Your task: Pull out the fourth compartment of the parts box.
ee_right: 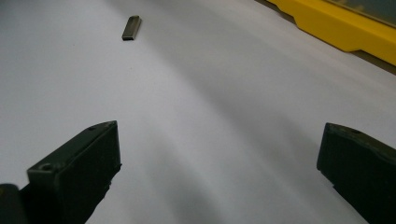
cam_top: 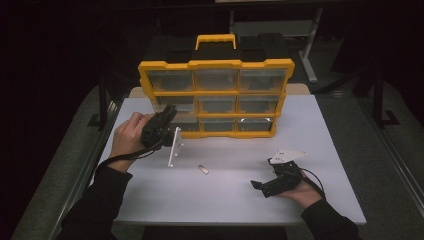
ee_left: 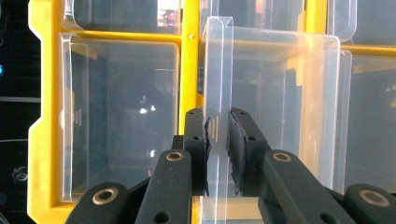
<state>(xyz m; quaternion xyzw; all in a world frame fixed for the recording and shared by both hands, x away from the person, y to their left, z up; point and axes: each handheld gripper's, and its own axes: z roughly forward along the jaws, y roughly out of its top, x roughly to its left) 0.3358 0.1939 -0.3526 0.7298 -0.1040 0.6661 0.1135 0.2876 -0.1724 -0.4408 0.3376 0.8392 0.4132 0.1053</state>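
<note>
- Drawer (ee_left: 271, 107), clear, sits part-way out of the yellow organizer (cam_top: 216, 97) at its lower left, left tool (ee_left: 218, 140) clamped on its front lip.
- Pull straight, level.
- Right tool (ee_right: 219, 163) rests wide open, near right on the tabletop (cam_top: 240, 200).

The surface (cam_top: 320, 135) is a white rectangular top. A yellow organizer cabinet (cam_top: 216, 64) with clear drawers stands upright on it toward the far edge, straight ahead of the left tool (cam_top: 170, 112), whose tips reach its lower left drawers. A small flat metal piece (cam_top: 202, 169) lies on the bare surface between the two tools, just beside and to the right of the left tool, well to the left of the right tool (cam_top: 257, 187). In the right gripper view, that piece (ee_right: 131, 28) lies far ahead of the jaws, left of centre, with the cabinet's yellow base (ee_right: 336, 28) ahead to the right.
</note>
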